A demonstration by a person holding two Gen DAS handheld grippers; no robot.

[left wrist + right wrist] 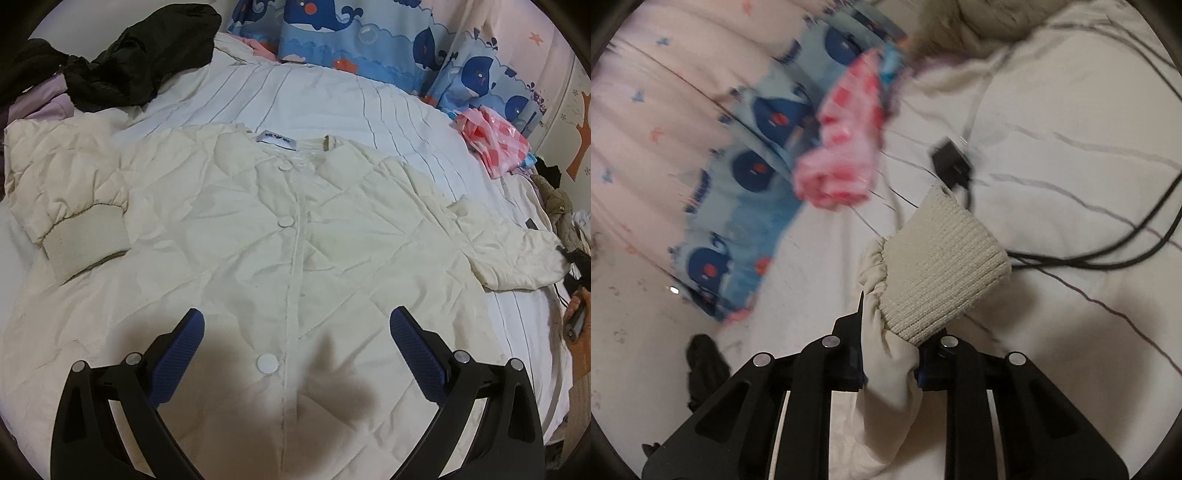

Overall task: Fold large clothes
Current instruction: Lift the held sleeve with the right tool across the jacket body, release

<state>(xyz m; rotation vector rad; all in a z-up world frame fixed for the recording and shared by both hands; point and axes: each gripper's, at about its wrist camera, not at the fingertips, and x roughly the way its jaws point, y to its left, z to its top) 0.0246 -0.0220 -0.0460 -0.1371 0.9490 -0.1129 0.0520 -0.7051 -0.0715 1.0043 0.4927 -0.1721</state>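
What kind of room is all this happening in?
Most likely a bedroom, perhaps a child's. A cream quilted jacket lies spread on a bed with a striped white cover, whale-print curtains hang behind it, and other clothes are heaped at the bed's edge.

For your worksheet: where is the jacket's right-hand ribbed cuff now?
In the right wrist view, the ribbed cuff sits at centre, its sleeve clamped in the right gripper, beside black cables.

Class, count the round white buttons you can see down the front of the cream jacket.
3: top button near the collar, middle button below it, bottom button between the left gripper's fingers. More may be hidden lower down.
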